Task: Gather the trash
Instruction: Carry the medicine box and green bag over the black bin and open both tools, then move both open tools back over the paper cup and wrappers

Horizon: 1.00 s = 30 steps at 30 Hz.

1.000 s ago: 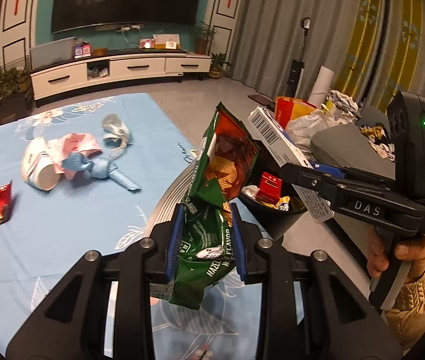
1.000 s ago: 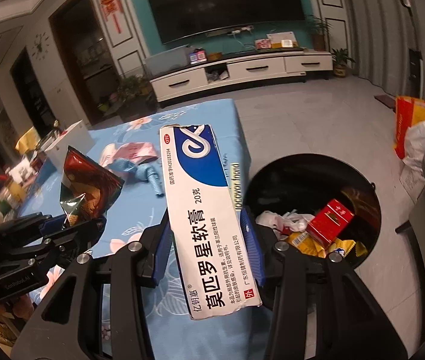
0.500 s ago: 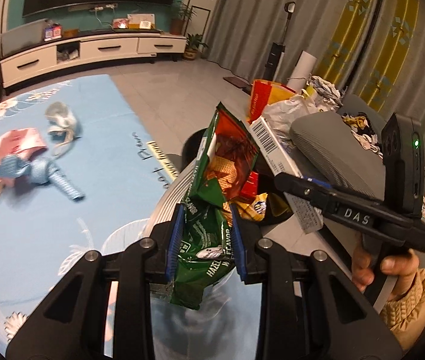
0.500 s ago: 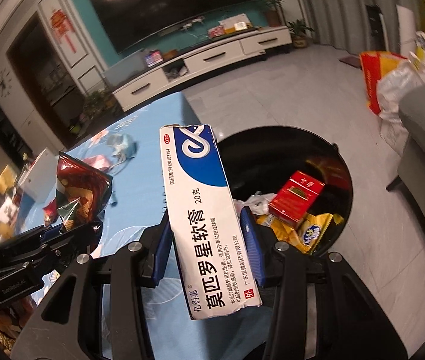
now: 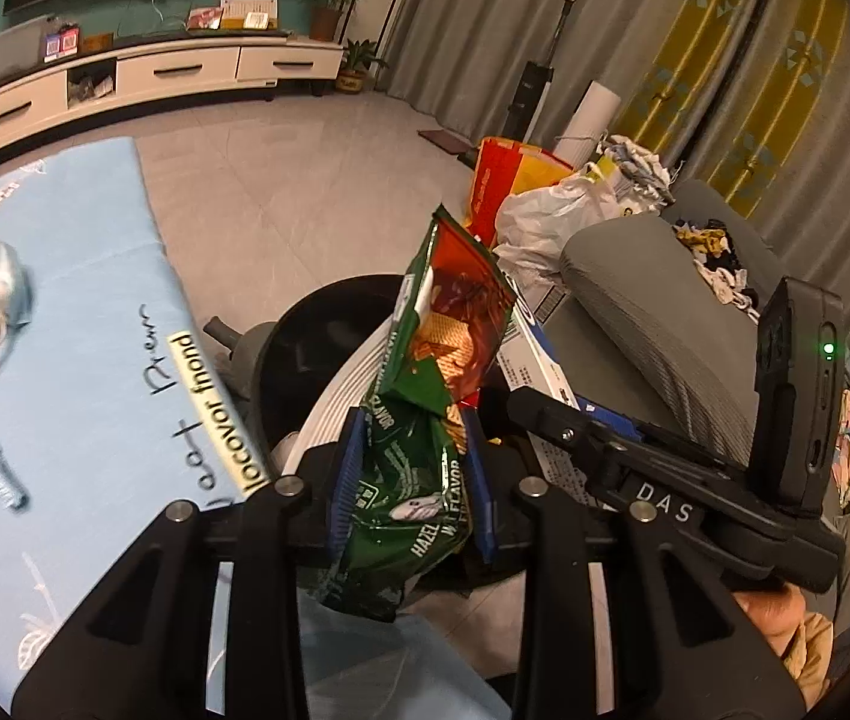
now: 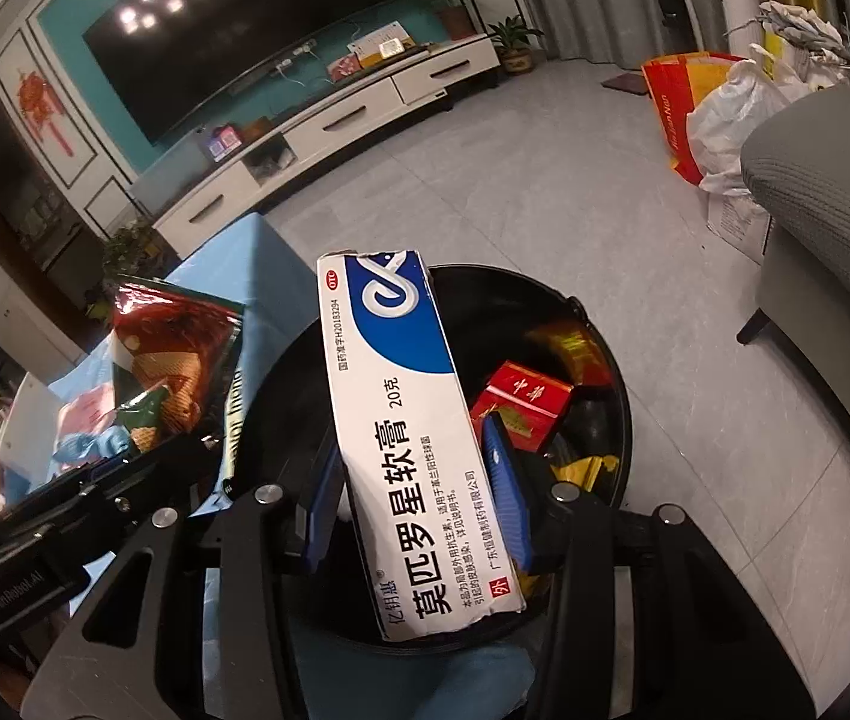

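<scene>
I've swung both loads in over the black bin (image 6: 605,324). My right gripper (image 6: 419,504) clamps the ointment box (image 6: 401,420) above its mouth; my left gripper (image 5: 413,480) pinches the green snack wrapper (image 5: 425,420), probably nearer the rim. Dropping comes next.

Dim, warm indoor light here, and ceiling lamps glare as white dots off the dark television screen (image 6: 233,36). Heavy fisheye bending curves the curtains (image 5: 725,60) and cabinet (image 5: 143,78), with black vignette at every corner. Left-edge items smear with blur; the foil wrapper (image 5: 455,324) glints, sharp up close.
</scene>
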Motion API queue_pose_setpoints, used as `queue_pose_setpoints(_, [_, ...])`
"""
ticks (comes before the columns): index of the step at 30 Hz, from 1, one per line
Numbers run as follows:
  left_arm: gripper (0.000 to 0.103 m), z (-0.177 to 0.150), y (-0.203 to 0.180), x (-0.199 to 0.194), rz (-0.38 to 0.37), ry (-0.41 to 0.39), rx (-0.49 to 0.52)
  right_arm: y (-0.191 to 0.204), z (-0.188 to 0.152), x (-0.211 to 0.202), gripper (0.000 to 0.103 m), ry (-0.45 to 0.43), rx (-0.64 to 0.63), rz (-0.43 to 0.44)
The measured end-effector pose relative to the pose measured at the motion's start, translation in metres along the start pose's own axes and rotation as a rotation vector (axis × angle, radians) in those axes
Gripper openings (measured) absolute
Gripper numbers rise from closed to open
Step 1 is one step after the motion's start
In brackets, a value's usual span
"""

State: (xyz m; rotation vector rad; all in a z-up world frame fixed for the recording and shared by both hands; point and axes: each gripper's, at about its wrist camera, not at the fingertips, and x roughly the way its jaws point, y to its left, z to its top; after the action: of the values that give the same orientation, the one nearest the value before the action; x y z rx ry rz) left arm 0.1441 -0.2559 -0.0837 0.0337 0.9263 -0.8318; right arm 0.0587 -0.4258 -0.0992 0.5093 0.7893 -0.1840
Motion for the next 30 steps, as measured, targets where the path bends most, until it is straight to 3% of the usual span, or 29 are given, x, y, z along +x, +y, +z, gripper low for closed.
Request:
queue_pose_setpoints(2, [0.033, 0.003, -0.001, 0.009, 0.001, 0.014, 0.001, -0.001, 0.002, 0.006, 0.045, 0.012, 0.001, -0.006])
queue_pose_setpoints(3, [0.04, 0.004, -0.001, 0.014, -0.008, 0.022, 0.002, -0.002, 0.002, 0.008, 0.048, 0.016, 0.003, -0.009])
queue_pose_setpoints(4, [0.046, 0.004, -0.002, 0.016, -0.019, 0.027, 0.001, -0.003, 0.002, 0.01, 0.06, 0.021, 0.01, -0.017])
queue_pose_setpoints(5, [0.062, 0.005, -0.001, 0.019, -0.027, 0.031, -0.002, -0.006, 0.002, 0.011, 0.064, 0.02, 0.026, -0.023])
queue_pose_setpoints(6, [0.07, 0.006, 0.001, 0.019, -0.028, 0.028, -0.006, -0.008, 0.002, 0.011, 0.067, 0.019, 0.037, -0.021])
queue_pose_setpoints(10, [0.073, 0.002, 0.013, 0.011, -0.03, 0.023, -0.025, -0.016, 0.001, 0.005, 0.067, 0.01, 0.074, -0.019])
queue_pose_setpoints(16, [0.087, -0.028, 0.028, -0.019, 0.009, 0.015, -0.038, -0.007, -0.012, -0.014, 0.067, 0.014, 0.06, 0.004])
queue_pose_setpoints(19, [0.091, -0.048, 0.04, -0.039, 0.072, 0.02, -0.056, 0.005, -0.018, -0.022, 0.067, 0.025, 0.032, 0.019])
queue_pose_setpoints(24, [0.096, -0.086, 0.065, -0.077, 0.305, 0.051, -0.093, 0.031, -0.032, -0.028, 0.068, 0.058, -0.029, 0.04])
queue_pose_setpoints(27, [0.096, -0.111, 0.087, -0.105, 0.422, 0.07, -0.176, 0.049, -0.041, -0.03, 0.068, 0.079, -0.063, 0.059])
queue_pose_setpoints(30, [0.097, -0.129, 0.104, -0.134, 0.467, 0.052, -0.246, 0.075, -0.053, -0.03, 0.068, 0.105, -0.118, 0.082])
